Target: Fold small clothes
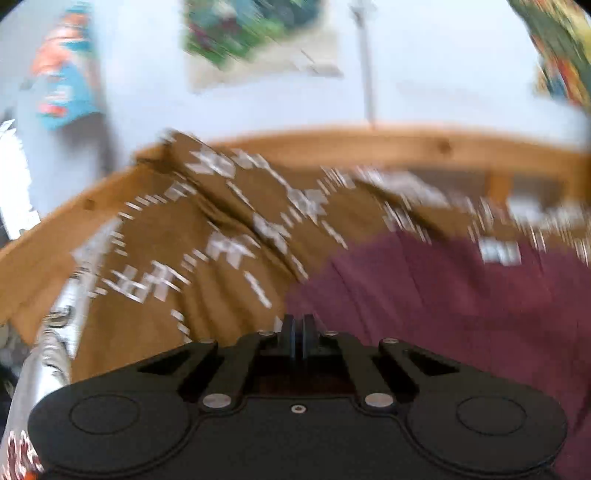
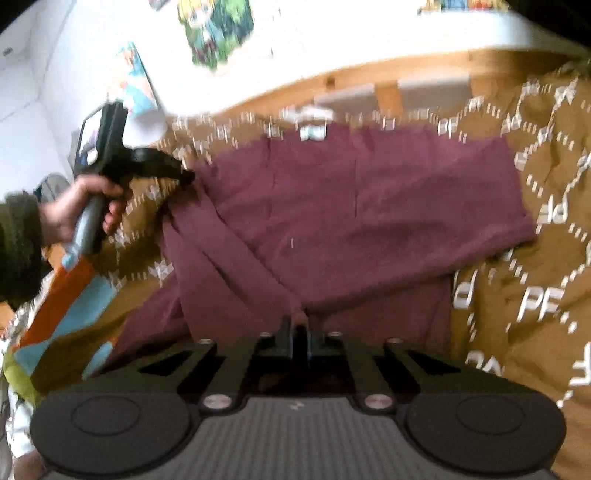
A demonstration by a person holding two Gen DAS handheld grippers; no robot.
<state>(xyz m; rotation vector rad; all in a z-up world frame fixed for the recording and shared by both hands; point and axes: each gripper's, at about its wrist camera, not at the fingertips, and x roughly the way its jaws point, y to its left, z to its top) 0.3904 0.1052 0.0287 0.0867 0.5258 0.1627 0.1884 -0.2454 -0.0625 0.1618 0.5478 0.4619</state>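
Observation:
A small maroon garment [image 2: 369,206] lies spread on a brown bedspread with white print [image 2: 535,295]. My right gripper [image 2: 298,325] is shut on the garment's near edge, which rises in folds to the fingers. My left gripper [image 2: 184,177] shows in the right wrist view, held in a hand, and is shut on the garment's left corner. In the left wrist view the left gripper [image 1: 298,321] is shut with maroon cloth [image 1: 461,302] at its tips. Both views are motion-blurred.
A wooden bed frame [image 1: 369,144] runs along the far side below a white wall with posters [image 2: 214,33]. A multicoloured cloth [image 2: 70,295] lies at the left of the bed. The bedspread [image 1: 184,240] is rumpled.

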